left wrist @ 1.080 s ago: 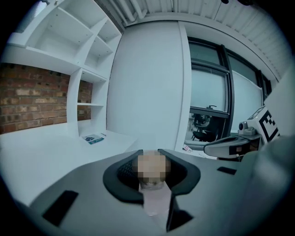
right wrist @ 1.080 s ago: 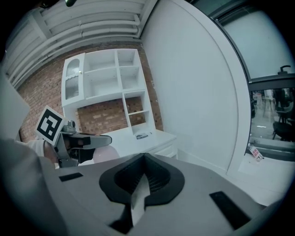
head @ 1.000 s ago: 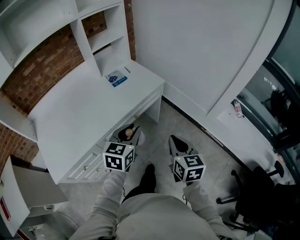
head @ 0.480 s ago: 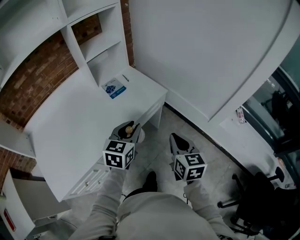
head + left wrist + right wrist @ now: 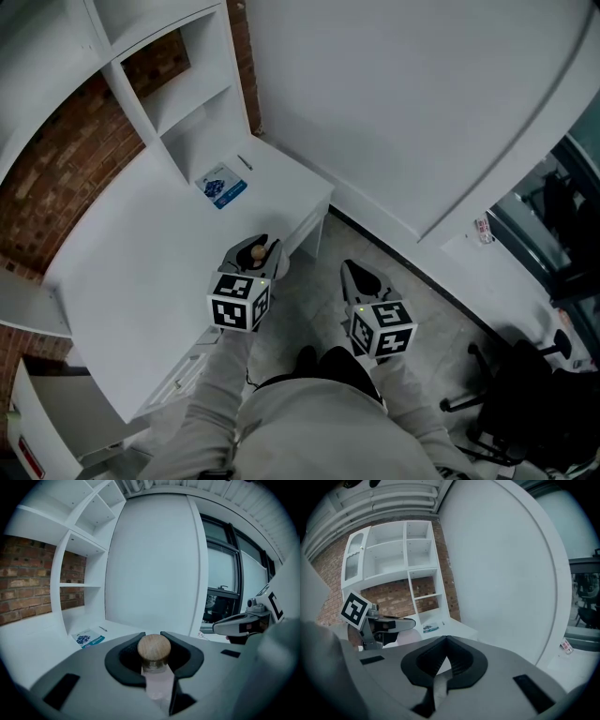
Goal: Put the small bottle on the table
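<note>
From the head view, two forearms in pale sleeves [image 5: 217,375] reach forward side by side, angled slightly downward. The left tongs [image 5: 257,247] show against the front edge of the white tabletop [image 5: 131,253]. The small bottle [image 5: 255,252] stands upright between them, held off the tabletop. The right tongs [image 5: 355,275] hang over the grey floor [image 5: 309,291], apart from the tabletop. A blue-and-white booklet [image 5: 222,185] lies near the tabletop's back corner, below the shelf unit [image 5: 178,94].

In the left gripper view, the dark pads clamp both sides of the bottle's clear neck, just under its round wooden stopper [image 5: 153,647]. The bottle stands straight. The right tongs show level with it at the right.

In the right gripper view, the jaws meet at their tips with nothing between them. The left tongs show at the left, pointing toward the shelves.
</note>
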`<control>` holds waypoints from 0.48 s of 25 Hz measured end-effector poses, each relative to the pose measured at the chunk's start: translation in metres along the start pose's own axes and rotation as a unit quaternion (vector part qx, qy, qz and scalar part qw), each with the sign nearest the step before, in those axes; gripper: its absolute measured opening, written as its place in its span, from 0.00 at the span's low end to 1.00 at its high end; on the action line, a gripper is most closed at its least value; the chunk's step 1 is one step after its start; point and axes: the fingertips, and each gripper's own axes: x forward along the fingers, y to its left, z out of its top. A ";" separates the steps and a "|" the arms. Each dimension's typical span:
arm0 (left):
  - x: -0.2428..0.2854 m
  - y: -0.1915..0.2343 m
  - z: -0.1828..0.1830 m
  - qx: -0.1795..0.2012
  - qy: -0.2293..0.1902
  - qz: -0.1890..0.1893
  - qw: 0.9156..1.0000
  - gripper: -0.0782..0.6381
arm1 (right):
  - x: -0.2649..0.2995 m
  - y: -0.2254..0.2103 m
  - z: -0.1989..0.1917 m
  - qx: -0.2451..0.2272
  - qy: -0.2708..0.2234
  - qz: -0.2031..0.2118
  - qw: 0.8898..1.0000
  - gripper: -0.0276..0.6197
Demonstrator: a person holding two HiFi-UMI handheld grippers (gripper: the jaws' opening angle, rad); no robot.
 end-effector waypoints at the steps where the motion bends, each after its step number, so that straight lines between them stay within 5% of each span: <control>1: 0.003 0.001 0.000 0.000 0.001 0.000 1.000 0.26 | 0.002 -0.002 0.000 0.001 0.001 -0.001 1.000 0.09; 12: 0.049 0.021 0.010 0.007 0.010 0.008 1.000 0.26 | 0.037 -0.029 0.012 0.009 0.007 0.004 1.000 0.09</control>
